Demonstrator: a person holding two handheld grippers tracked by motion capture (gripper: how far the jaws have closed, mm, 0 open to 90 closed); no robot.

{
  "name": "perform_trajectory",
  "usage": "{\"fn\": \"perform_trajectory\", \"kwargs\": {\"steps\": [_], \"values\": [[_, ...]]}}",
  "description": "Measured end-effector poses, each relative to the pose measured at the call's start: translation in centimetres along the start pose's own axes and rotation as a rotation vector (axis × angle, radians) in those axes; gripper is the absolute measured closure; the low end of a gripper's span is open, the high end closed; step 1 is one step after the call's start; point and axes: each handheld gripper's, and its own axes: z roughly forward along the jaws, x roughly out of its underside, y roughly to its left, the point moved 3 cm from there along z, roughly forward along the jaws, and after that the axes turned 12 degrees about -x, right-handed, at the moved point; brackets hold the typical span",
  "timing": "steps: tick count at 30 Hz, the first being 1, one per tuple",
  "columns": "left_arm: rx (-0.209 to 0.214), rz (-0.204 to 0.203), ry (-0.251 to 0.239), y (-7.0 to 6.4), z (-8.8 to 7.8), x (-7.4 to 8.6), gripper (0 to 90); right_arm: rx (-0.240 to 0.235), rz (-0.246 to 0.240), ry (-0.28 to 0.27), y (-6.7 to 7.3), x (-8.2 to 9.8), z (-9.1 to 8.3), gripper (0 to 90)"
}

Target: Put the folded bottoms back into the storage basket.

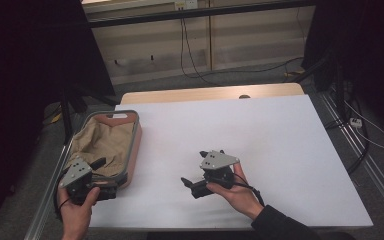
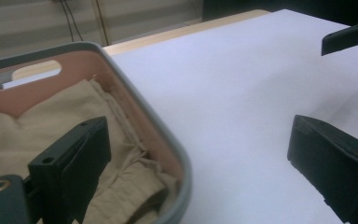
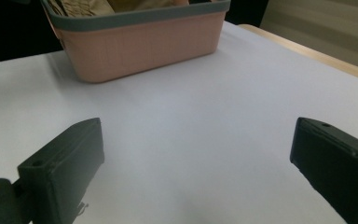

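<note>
1. The table (image 1: 260,130) has a smooth white top with a pale wooden strip along its far edge; behind it are a grey floor, cables and dark curtains.
2. A basket (image 1: 135,145) stands at the left edge of the table. It is pink plastic with a grey rim, rectangular with rounded corners, and has a slot handle in its far end wall. Its long axis runs from the person toward the far side of the table.
3. Inside the basket lies a beige cloth (image 1: 102,145), soft and crumpled into folds.
4. The left gripper (image 1: 97,172) is held over the near right corner of the basket. Its jaws are spread wide: one above the cloth, the other outside the rim above the table.
5. The right gripper (image 1: 192,182) is held low over the table, near the middle, and points left toward the basket. Its jaws are also wide apart and hold nothing.
</note>
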Motion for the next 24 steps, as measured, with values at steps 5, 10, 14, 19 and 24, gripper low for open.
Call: {"fn": "perform_trajectory", "kwargs": {"steps": [5,10,14,19,24], "values": [[0.042,0.024,0.029,-1.8,1.3,0.0,6.0,0.020,0.002,0.004,-0.2,0.9,-1.2,2.7],[0.065,0.040,0.031,-2.8,2.2,-0.3,6.0,0.042,0.010,-0.008,-0.6,1.1,-2.2,2.7],[0.078,0.027,0.023,-3.7,3.1,-0.6,6.0,0.069,0.018,-0.020,-1.2,1.3,-3.3,2.8],[0.112,0.053,0.036,-5.9,4.2,-0.6,5.8,0.086,0.009,-0.025,-1.6,1.4,-4.3,2.7],[0.111,0.068,0.046,-6.7,5.4,-0.5,5.7,0.102,0.017,-0.007,-1.9,2.0,-4.9,2.7]]}}
